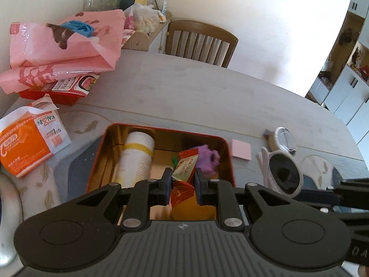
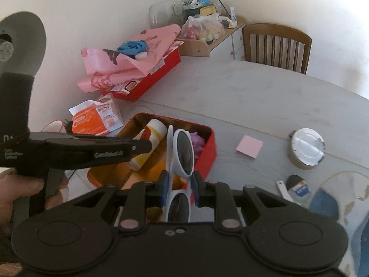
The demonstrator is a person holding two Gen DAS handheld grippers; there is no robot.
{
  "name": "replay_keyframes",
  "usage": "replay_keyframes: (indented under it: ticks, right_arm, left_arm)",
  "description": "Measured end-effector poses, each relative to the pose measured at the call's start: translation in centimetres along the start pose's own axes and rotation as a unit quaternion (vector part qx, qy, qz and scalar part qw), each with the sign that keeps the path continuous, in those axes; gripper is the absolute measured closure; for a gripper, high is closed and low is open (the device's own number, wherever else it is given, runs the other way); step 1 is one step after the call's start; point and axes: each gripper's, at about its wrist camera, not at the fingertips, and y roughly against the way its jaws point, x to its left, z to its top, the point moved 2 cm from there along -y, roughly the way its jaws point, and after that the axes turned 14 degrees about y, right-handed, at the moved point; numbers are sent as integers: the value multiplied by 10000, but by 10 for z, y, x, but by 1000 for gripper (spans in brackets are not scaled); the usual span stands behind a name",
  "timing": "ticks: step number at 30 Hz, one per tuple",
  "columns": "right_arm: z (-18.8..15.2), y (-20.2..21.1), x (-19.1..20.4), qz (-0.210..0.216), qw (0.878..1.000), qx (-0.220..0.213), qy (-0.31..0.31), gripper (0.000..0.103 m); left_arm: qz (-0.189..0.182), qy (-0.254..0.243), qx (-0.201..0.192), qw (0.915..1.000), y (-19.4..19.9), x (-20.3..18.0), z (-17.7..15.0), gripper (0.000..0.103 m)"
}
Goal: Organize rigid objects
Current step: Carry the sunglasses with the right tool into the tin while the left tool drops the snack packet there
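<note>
- White sunglasses (image 2: pixel 182 161) are clamped at the bridge in your right gripper (image 2: pixel 180 188), one lens over the tin (image 2: pixel 211 147) and one nearer the camera; carry them level until both lenses clear the tin's red rim, then lower before you let go.
- Your left gripper (image 1: pixel 183 182) is pinched on a red-and-gold sachet (image 1: pixel 184 168) above the tin's floor (it looks light, so I judge it may cling to a pad when you release).
- Inside the tin lie a bottle (image 1: pixel 138 159) along the left wall and a purple thing (image 1: pixel 207 159) at the far right; aim the glasses for the gap between them, I'd say.
- Right of the tin, on the pale table (image 2: pixel 265 97), sit a pink notepad (image 2: pixel 249 146) and, farther right, a round lidded can (image 2: pixel 306 147).
- Behind the tin to the left, pink bags (image 1: pixel 64 53) cover a red box (image 2: pixel 147 87); an orange pack (image 1: pixel 25 147) lies left of the tin.
- Beyond the table's far edge stands a wooden chair (image 1: pixel 200 41) against a white wall.
</note>
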Motion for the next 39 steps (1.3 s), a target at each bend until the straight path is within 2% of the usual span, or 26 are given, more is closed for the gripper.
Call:
replay_keyframes:
  ticks: [14, 23, 33, 39]
  right_arm:
    - [22, -58, 37, 260, 9985, 474, 116, 82]
    - [21, -84, 52, 401, 9959, 732, 355, 82]
    - [20, -88, 70, 266, 9928, 620, 985, 81]
    - [18, -87, 67, 277, 9935, 603, 924, 80]
  left_arm:
    - [-191, -109, 257, 9994, -49, 17, 42, 83]
    - [-286, -483, 611, 9966, -75, 11, 33, 83]
    - [-199, -612, 839, 9944, -98, 13, 24, 83]
    - [-104, -744, 933, 9928, -105, 10, 20, 83]
